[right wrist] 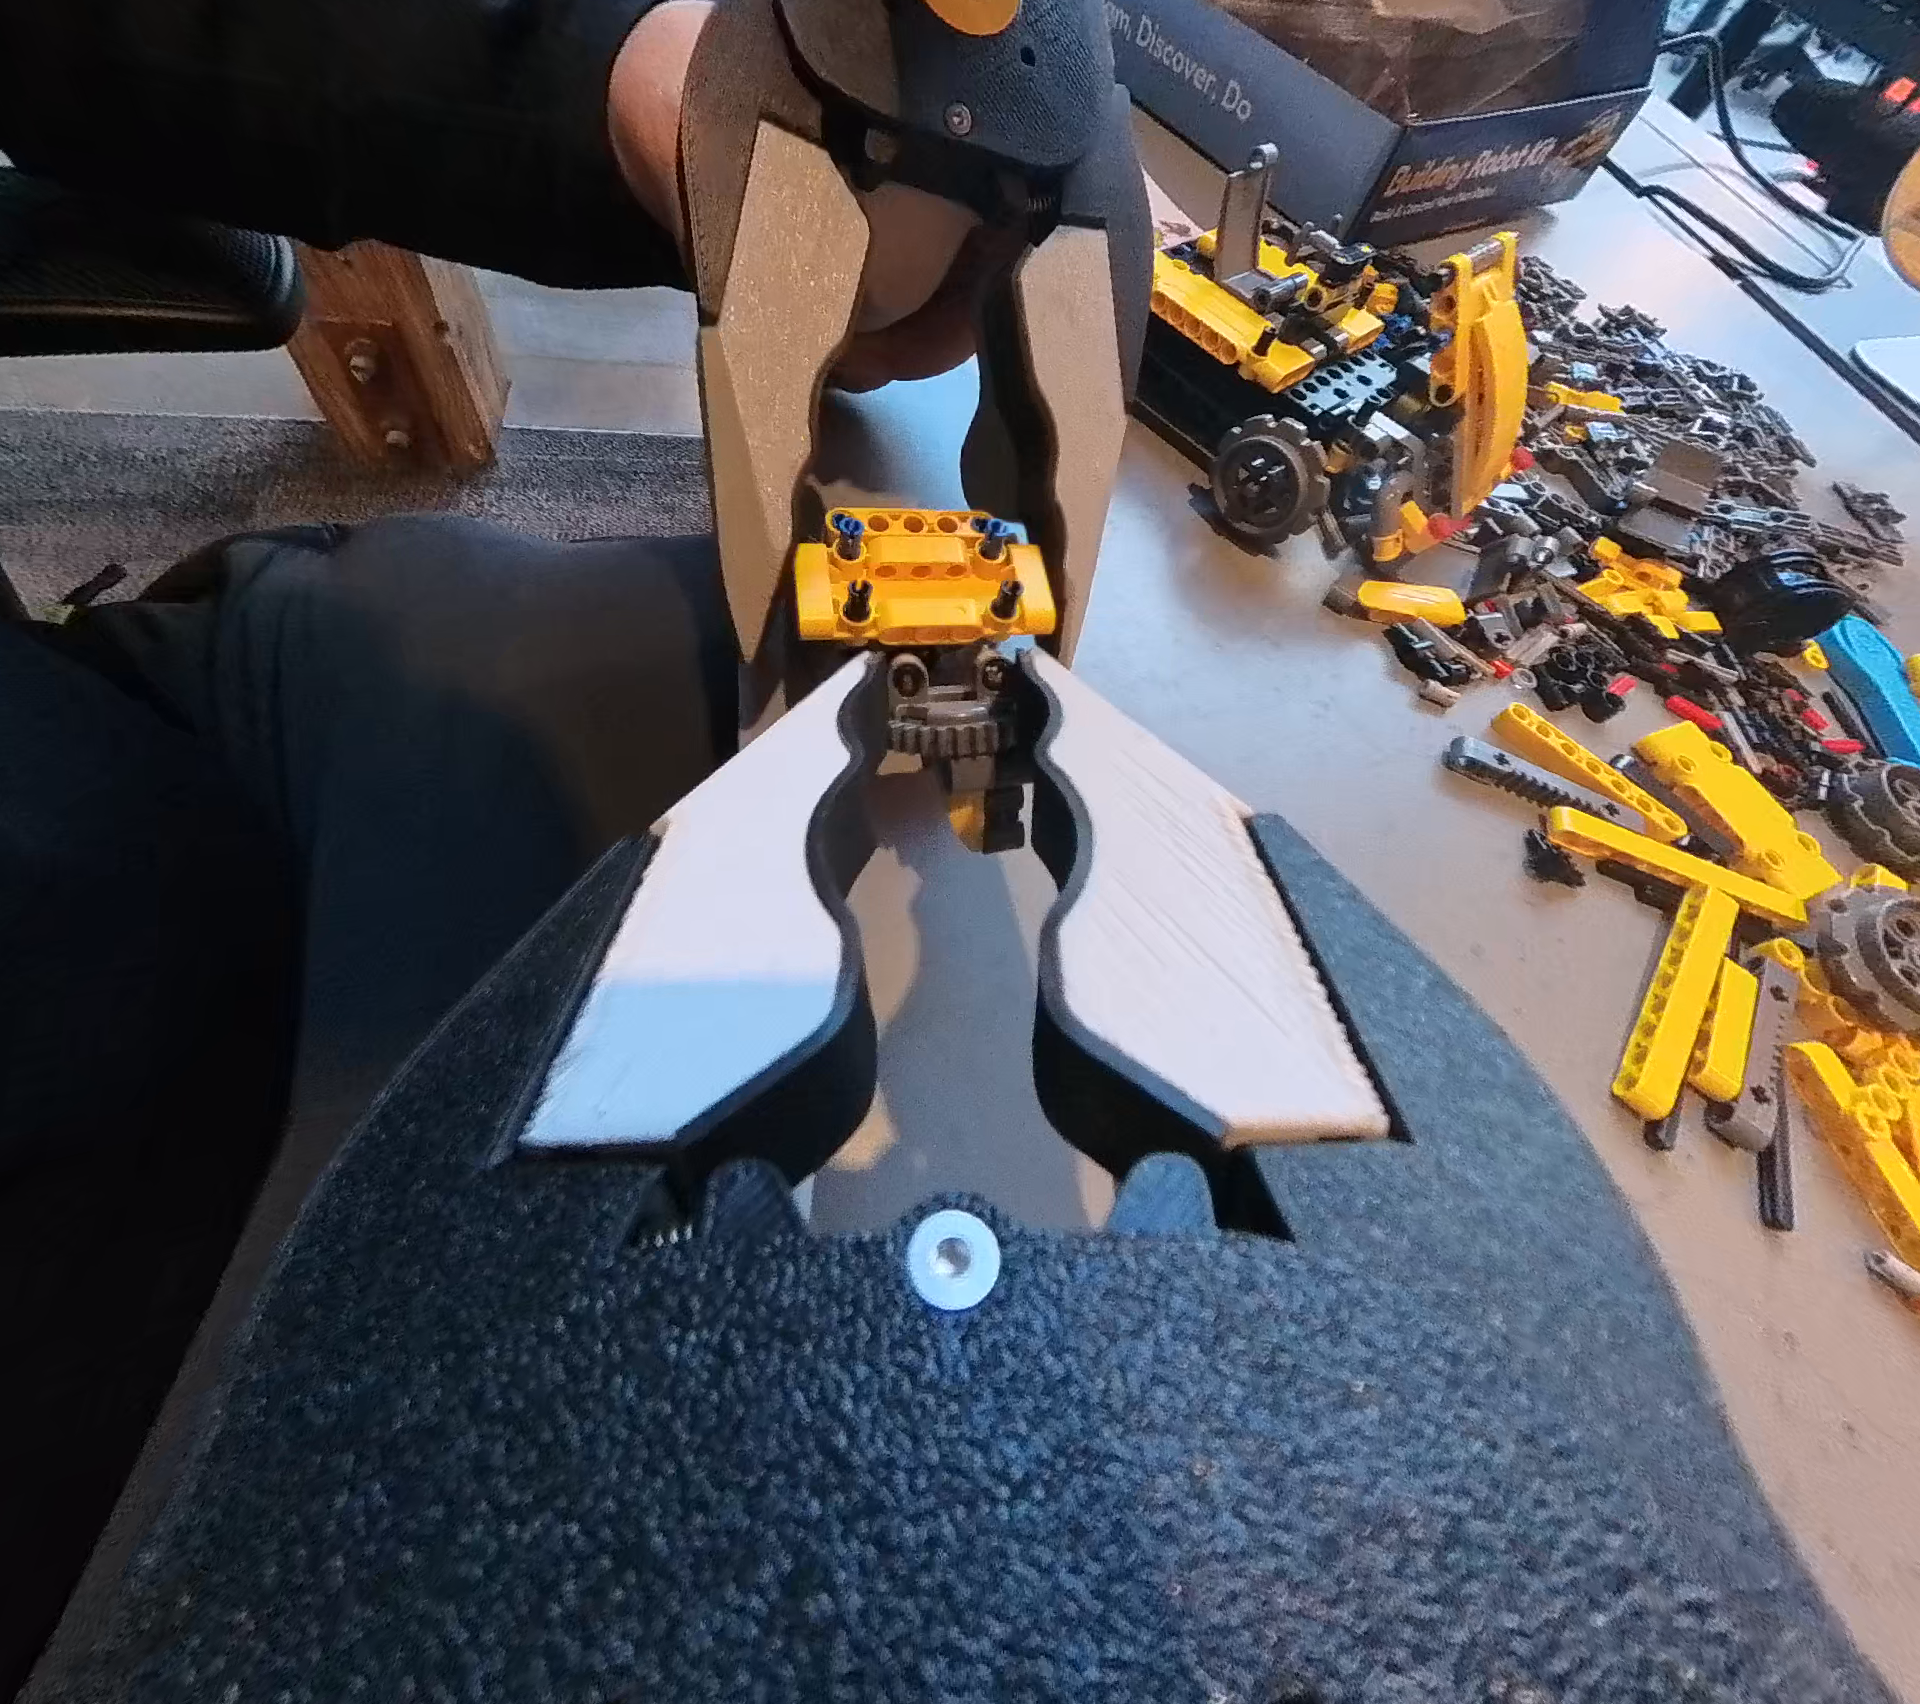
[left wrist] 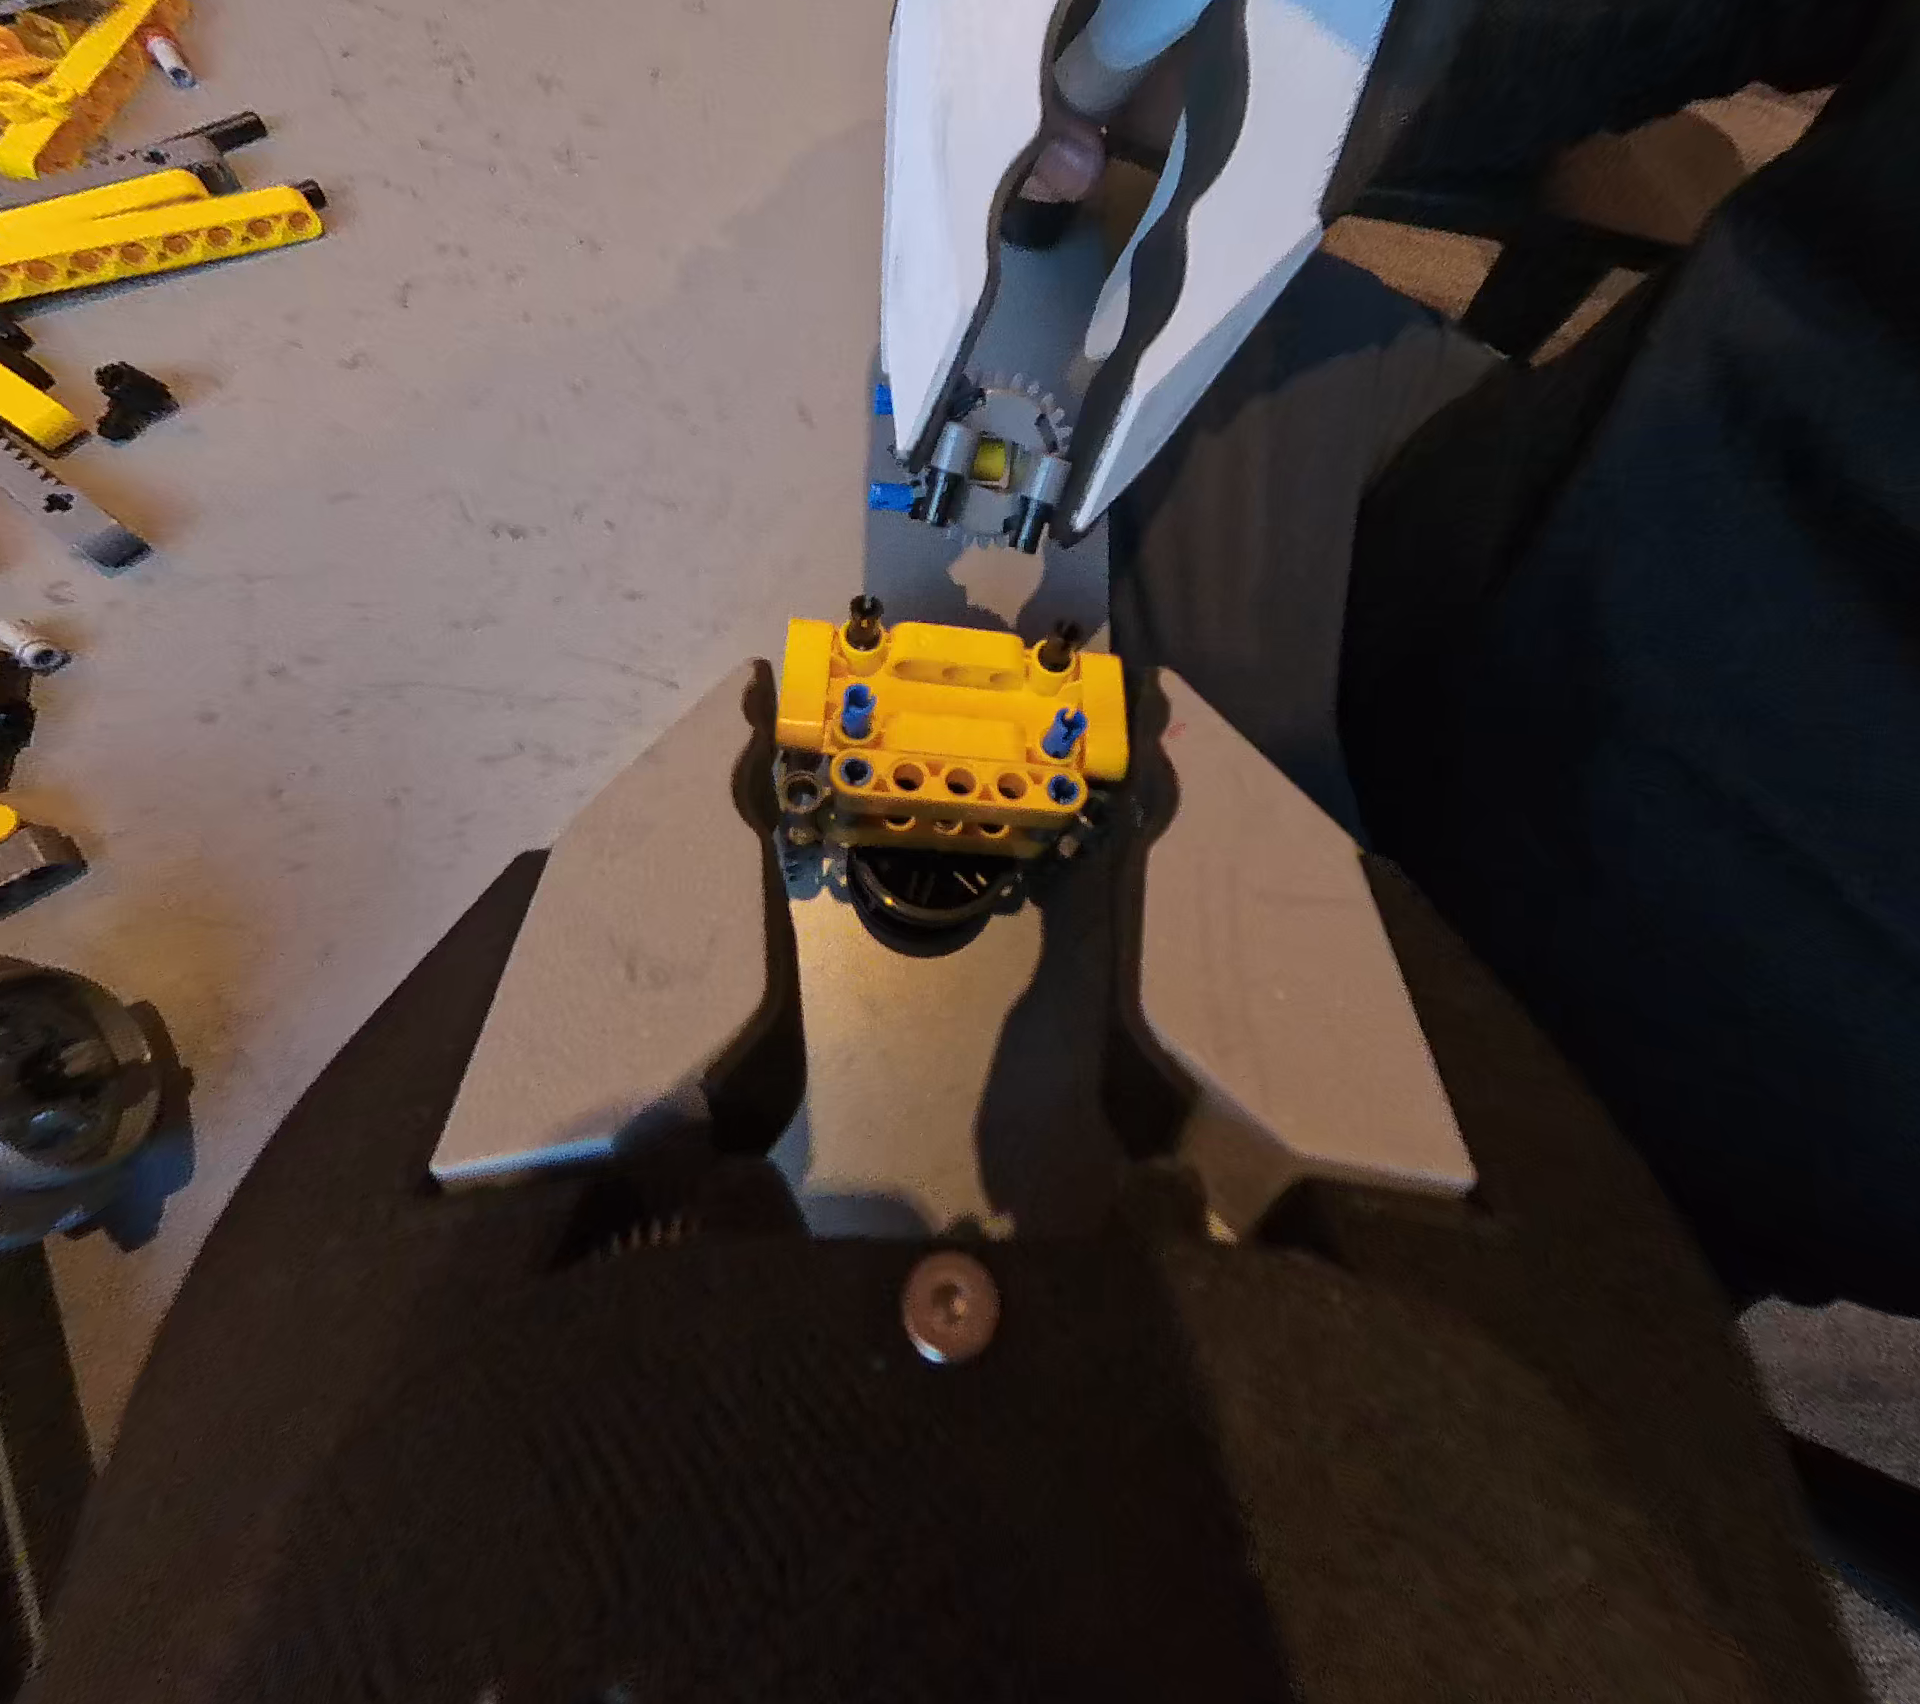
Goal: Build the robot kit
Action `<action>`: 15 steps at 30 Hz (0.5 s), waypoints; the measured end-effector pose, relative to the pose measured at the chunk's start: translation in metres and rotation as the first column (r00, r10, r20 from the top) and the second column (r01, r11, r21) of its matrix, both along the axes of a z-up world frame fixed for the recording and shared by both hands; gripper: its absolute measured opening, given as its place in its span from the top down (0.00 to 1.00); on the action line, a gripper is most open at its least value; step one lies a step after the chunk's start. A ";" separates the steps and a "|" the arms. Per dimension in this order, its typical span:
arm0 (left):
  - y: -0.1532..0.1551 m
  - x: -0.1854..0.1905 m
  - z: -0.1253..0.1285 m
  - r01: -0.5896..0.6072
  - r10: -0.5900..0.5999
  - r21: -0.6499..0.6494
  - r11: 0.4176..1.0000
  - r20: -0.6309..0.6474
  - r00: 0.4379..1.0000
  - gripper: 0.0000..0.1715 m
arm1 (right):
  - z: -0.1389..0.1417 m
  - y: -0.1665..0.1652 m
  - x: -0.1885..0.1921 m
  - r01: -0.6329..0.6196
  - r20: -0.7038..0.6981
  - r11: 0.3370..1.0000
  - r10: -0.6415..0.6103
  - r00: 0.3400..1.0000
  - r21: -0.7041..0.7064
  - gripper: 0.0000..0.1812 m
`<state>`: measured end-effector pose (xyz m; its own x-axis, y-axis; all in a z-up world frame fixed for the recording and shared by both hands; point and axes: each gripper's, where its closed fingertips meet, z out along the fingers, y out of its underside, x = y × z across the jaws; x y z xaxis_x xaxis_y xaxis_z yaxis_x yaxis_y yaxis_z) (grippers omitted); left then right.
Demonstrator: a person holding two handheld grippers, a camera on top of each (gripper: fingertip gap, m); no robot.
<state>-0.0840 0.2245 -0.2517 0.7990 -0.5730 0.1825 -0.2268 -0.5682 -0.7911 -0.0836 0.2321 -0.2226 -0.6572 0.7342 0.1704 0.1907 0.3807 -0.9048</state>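
The work surface was a pale, scuffed tabletop [left wrist: 520, 304] at the edge of what appeared to be an office or workshop, with desks and cables visible in the far background of the right wrist view. The left gripper [left wrist: 940, 750] was clamped on a yellow block assembly [left wrist: 945, 719], a studded frame bearing blue and black pins on its face, with a dark round part beneath it. The right gripper [right wrist: 951, 698] was closed on a grey gear sub-assembly [right wrist: 951, 735], which carried a toothed wheel, two grey sleeves with black pins and a small yellow core. In the left wrist view the two held pieces stood near one another but apart, the gear unit's pins facing the yellow block; in the right wrist view they looked almost touching, and contact could not be confirmed. Judged from this, the two sub-assemblies were gripped and roughly lined up but not yet joined. Beyond the grippers, a partly built yellow vehicle [right wrist: 1340, 376] stood on the table, with a dark cardboard kit box [right wrist: 1351, 96] behind it. Loose yellow beams [right wrist: 1683, 823] and a heap of small dark parts [right wrist: 1662, 532] lay scattered well to the side, which suggested much of the build remained undone.
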 end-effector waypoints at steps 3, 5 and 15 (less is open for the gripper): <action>0.001 -0.001 0.004 -0.006 0.006 0.012 1.000 0.012 1.000 0.62 | 0.001 0.003 0.000 0.005 0.000 1.000 -0.005 1.000 -0.015 0.87; 0.001 -0.001 0.002 -0.005 0.005 0.004 1.000 0.005 1.000 0.61 | 0.003 0.004 0.001 0.003 -0.004 1.000 -0.003 1.000 -0.022 0.87; -0.004 0.017 0.051 0.012 -0.002 0.088 0.996 -0.105 0.994 0.69 | 0.035 -0.002 0.017 -0.101 -0.143 0.980 0.077 0.987 -0.170 0.87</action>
